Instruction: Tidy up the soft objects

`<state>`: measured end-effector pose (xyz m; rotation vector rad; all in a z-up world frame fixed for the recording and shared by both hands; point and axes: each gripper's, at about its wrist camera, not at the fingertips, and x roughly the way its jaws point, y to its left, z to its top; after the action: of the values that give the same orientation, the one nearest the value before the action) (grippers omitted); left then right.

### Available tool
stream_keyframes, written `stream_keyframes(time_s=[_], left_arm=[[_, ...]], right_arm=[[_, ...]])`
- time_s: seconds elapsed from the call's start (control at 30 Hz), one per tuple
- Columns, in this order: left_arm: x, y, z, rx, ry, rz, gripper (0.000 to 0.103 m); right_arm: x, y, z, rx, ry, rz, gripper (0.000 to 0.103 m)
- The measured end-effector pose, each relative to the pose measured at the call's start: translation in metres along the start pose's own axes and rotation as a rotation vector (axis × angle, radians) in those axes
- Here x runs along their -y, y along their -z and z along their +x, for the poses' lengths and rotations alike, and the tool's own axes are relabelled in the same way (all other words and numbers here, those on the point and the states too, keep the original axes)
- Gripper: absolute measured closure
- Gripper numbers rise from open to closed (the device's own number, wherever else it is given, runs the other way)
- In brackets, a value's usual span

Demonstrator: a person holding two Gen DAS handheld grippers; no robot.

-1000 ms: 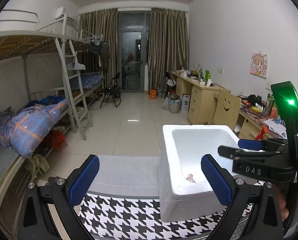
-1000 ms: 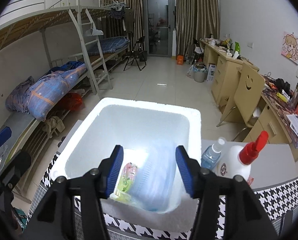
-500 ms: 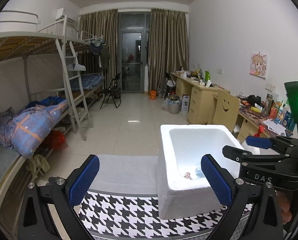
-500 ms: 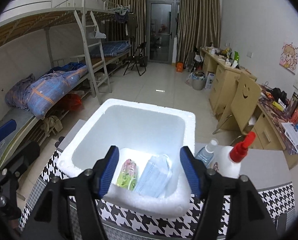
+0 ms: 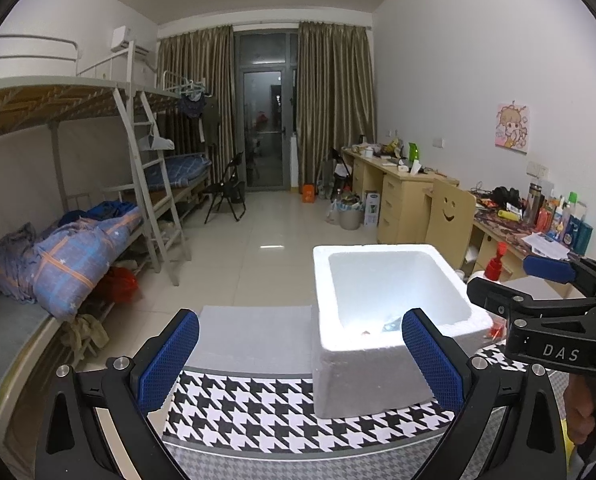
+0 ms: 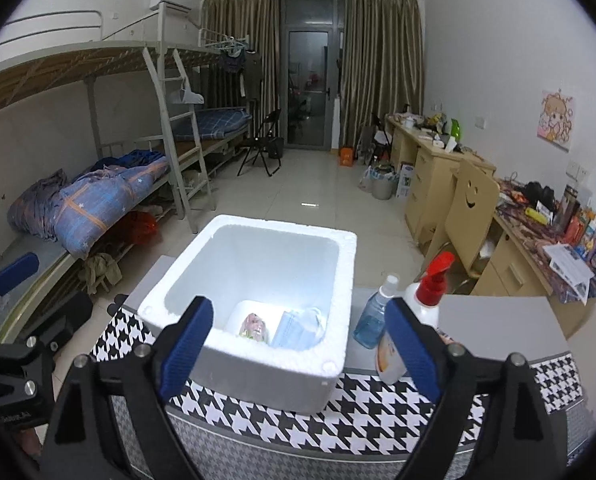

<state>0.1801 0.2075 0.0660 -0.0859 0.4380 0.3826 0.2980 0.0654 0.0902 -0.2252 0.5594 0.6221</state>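
Right wrist view: right tool (image 6: pixel 298 344) spread wide, empty, hovering above near rim of foam box (image 6: pixel 339 276). Pack of blue face masks (image 6: pixel 298 326) lying flat on box floor, touching a small green-pink packet (image 6: pixel 253 325) on its left. Both fully inside, clear of the pads. Blue-liquid bottle (image 6: pixel 371 320) and white bottle with red spray cap (image 6: pixel 411 320) upright on counter (image 6: pixel 497 324) just beside box's right wall; hard items, probably not part of the sort.

Left wrist view: left tool (image 5: pixel 298 354) also spread wide, holding nothing, off to box's left over houndstooth cloth (image 5: pixel 266 412). No loose soft item visible on counter in either view.

Read: drop-off step looks done, masks placed. Next move calls for clearing right tool back from the rim, then scanning for another soft object; none in frame, so task possibly near complete. Can't confirm from these views.
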Motion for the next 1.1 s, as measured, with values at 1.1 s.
stream_keyframes(time_s=[1.1], left_arm=[[0.051, 0.016, -0.072, 0.044, 0.06, 0.047, 0.001]], right_arm=[[0.027, 0.043, -0.093, 0.094, 0.042, 0.011, 0.012]])
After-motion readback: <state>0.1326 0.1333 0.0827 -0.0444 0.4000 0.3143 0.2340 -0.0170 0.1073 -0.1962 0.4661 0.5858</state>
